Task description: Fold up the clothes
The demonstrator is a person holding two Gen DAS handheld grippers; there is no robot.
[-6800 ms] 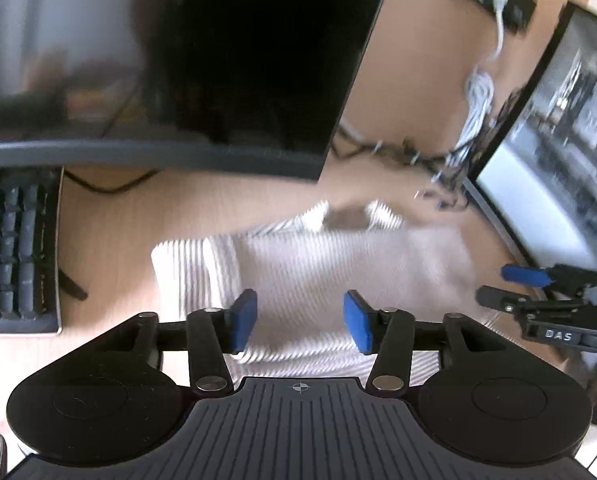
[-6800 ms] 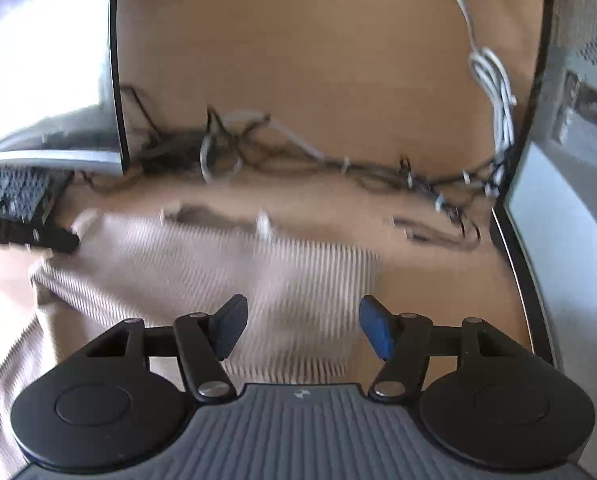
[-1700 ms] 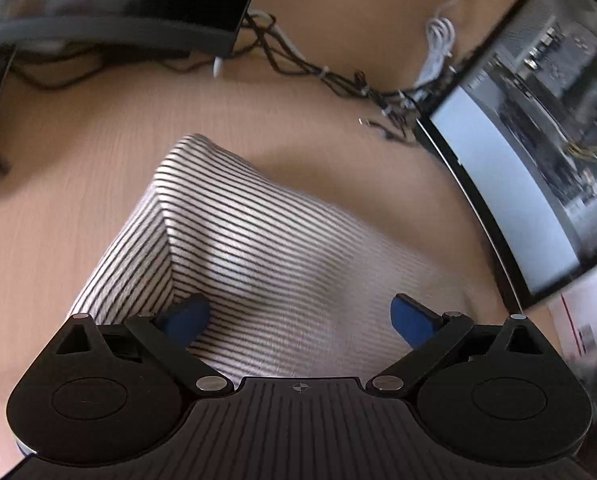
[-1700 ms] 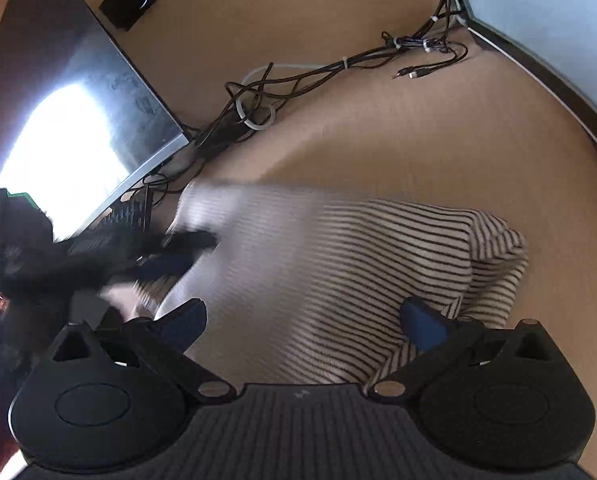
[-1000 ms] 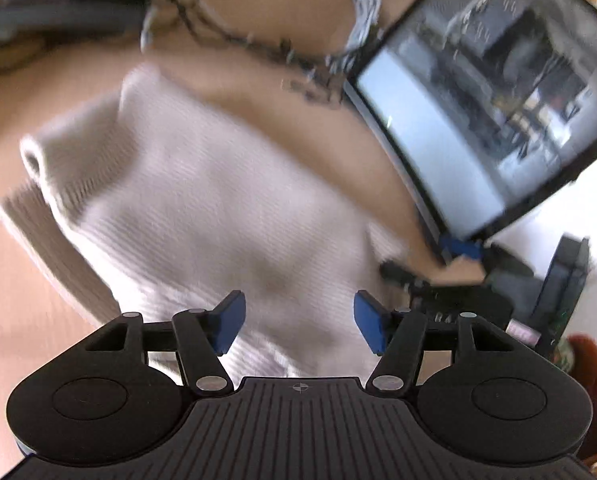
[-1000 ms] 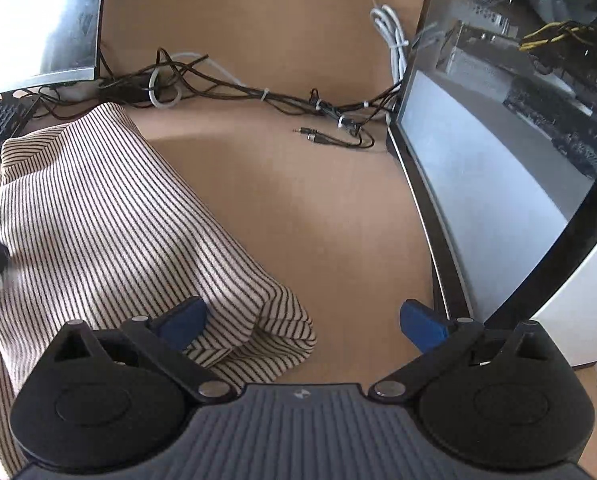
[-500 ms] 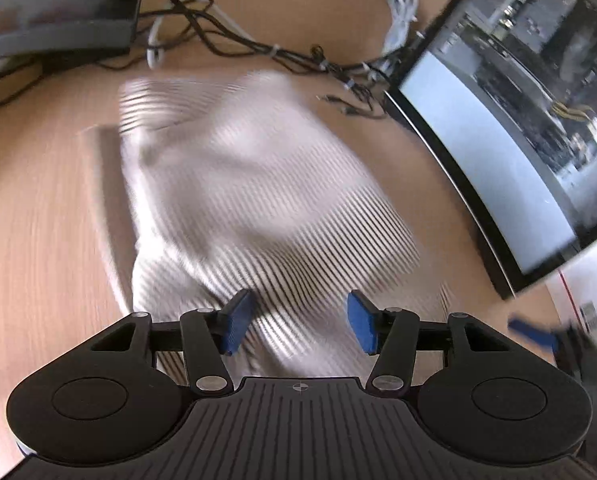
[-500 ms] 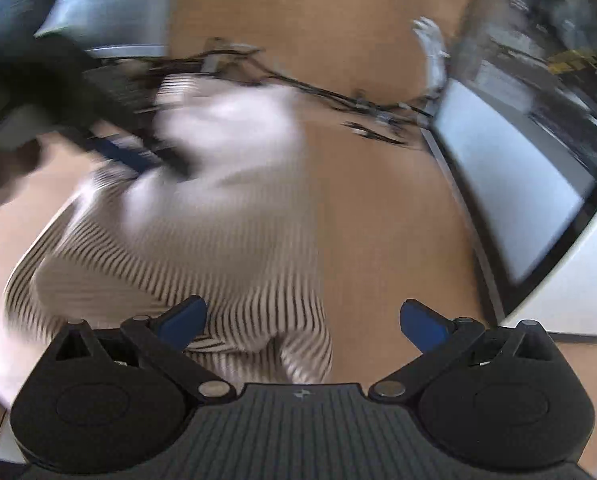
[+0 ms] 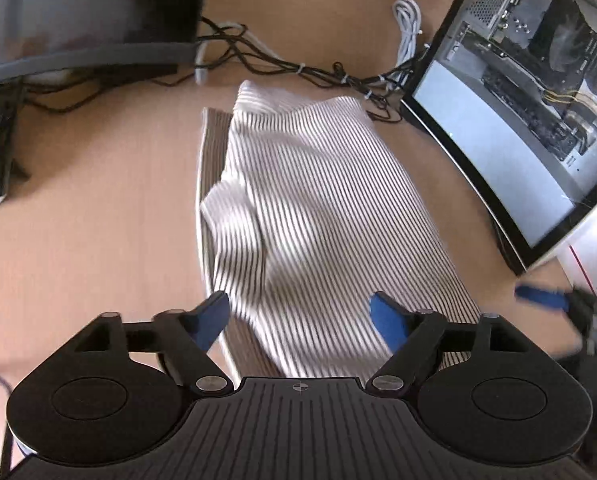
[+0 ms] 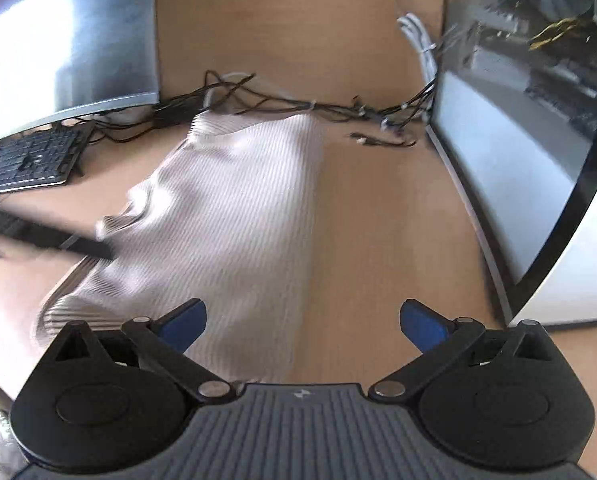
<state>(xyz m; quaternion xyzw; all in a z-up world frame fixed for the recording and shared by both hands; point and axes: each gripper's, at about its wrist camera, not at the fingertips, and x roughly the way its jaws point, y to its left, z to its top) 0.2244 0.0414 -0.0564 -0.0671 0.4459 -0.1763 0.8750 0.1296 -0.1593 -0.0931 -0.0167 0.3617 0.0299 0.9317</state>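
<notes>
A white garment with thin dark stripes [image 9: 318,208] lies folded in a long strip on the wooden desk [image 9: 90,240], running away from me toward the cables. My left gripper [image 9: 300,318] hovers over its near end, open, with cloth showing below the gap and nothing pinched. In the right wrist view the same garment [image 10: 226,216] appears blurred at centre left. My right gripper [image 10: 304,322] stands wide open above the garment's near right edge and bare desk. The left gripper [image 10: 50,240] shows there as a dark blurred bar at the garment's left side.
A dark monitor [image 9: 78,12] stands at the back left with a keyboard [image 10: 30,160] beside it. Tangled cables [image 9: 278,64] run along the back. A glass-sided computer case [image 9: 518,80] borders the desk on the right.
The left gripper's fingers have spread wider and it has drawn back toward the garment's near end. The garment has settled into a flatter, longer strip. The right gripper stays wide open.
</notes>
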